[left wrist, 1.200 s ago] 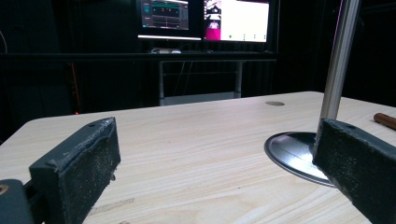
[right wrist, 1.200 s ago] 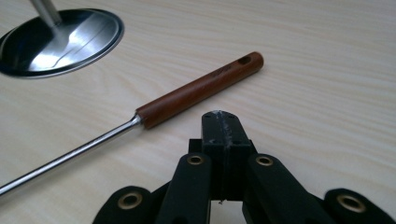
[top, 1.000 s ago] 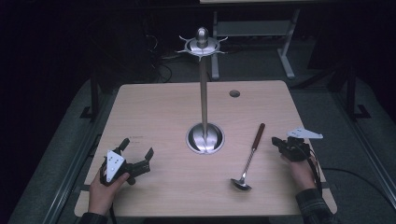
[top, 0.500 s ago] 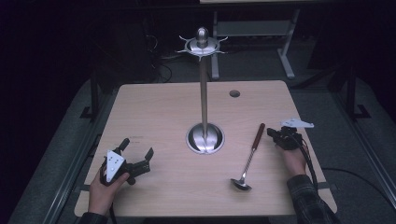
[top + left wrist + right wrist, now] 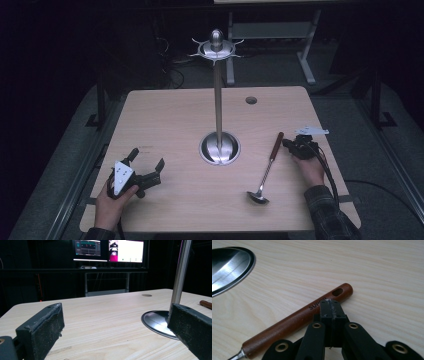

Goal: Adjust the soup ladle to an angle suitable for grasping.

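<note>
Ladle at the right edge of the desk

Ladle [image 5: 265, 170] lay near the desk's [image 5: 170, 120] right edge, bowl toward the front. Right gripper [image 5: 331, 305], jaws pressed together, met its wooden handle end. Left gripper [image 5: 142, 170] rested spread, empty. Probably rigid, bowl-heavy; smooth handle suited gripping near the hanging hole.

Change over the interval: the right gripper [image 5: 289, 144] moved inward from the table's [image 5: 170, 115] right edge toward the ladle [image 5: 267, 167], ending with its jaws pressed together, their tips over the wooden handle's holed end. The right hand [image 5: 311, 169] and forearm shifted in from that edge with it.
</note>
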`<action>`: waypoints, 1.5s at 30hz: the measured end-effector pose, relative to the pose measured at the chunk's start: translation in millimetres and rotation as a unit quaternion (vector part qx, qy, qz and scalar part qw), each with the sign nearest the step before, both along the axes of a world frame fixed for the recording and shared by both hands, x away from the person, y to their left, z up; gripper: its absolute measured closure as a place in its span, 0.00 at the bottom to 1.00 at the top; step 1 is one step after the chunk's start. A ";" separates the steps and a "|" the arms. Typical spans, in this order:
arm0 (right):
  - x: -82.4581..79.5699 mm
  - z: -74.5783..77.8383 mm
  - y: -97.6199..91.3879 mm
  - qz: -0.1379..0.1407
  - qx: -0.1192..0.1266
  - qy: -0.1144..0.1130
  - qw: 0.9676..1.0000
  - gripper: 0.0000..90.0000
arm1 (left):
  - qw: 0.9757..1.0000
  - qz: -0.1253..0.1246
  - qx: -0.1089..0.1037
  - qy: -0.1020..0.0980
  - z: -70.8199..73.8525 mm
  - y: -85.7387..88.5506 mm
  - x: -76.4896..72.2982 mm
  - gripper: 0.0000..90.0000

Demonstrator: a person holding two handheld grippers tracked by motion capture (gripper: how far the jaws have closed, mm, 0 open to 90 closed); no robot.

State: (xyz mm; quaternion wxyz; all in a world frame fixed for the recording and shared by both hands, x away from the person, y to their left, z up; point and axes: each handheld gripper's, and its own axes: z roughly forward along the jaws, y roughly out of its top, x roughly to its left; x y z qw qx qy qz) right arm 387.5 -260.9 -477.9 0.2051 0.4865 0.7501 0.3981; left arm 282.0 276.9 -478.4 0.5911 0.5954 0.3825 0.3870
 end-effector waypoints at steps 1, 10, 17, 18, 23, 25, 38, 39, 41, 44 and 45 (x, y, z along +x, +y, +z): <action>0.0 -0.1 0.9 0.002 0.001 0.002 1.000 1.00 | 1.000 0.000 0.000 0.001 0.1 0.1 0.1 0.00; 0.2 -1.4 6.4 0.011 -0.004 0.008 1.000 1.00 | 1.000 0.000 0.000 0.001 0.1 0.2 0.1 0.00; -1.3 1.3 11.2 0.024 0.002 0.006 1.000 1.00 | 1.000 -0.001 0.002 -0.001 0.0 0.0 -0.3 0.00; -1.7 1.5 12.3 0.026 0.003 0.007 1.000 1.00 | 1.000 -0.001 0.002 -0.002 0.0 0.0 -0.3 0.00; -1.9 1.1 16.7 0.035 0.002 0.010 0.999 1.00 | 1.000 -0.001 0.001 -0.001 0.0 0.1 -0.1 0.00; -2.2 1.1 17.6 0.037 0.004 0.012 0.999 1.00 | 1.000 -0.001 0.001 -0.001 0.0 0.0 0.0 0.00; -4.4 2.1 34.4 0.072 0.007 0.016 0.997 1.00 | 1.000 0.000 0.000 0.000 0.0 0.0 0.0 0.00; -4.8 2.2 35.9 0.074 0.008 0.018 0.997 1.00 | 1.000 0.000 0.000 0.000 0.0 0.0 0.0 0.00; -5.5 2.2 40.4 0.084 0.010 0.019 0.996 1.00 | 1.000 0.000 0.000 0.001 0.1 0.0 0.0 0.00; -6.1 2.1 45.2 0.094 0.012 0.020 0.995 1.00 | 1.000 0.000 0.000 0.001 0.1 0.1 0.0 0.00; -6.1 2.1 45.2 0.094 0.012 0.020 0.995 1.00 | 1.000 0.001 0.000 0.001 0.1 0.1 0.0 0.00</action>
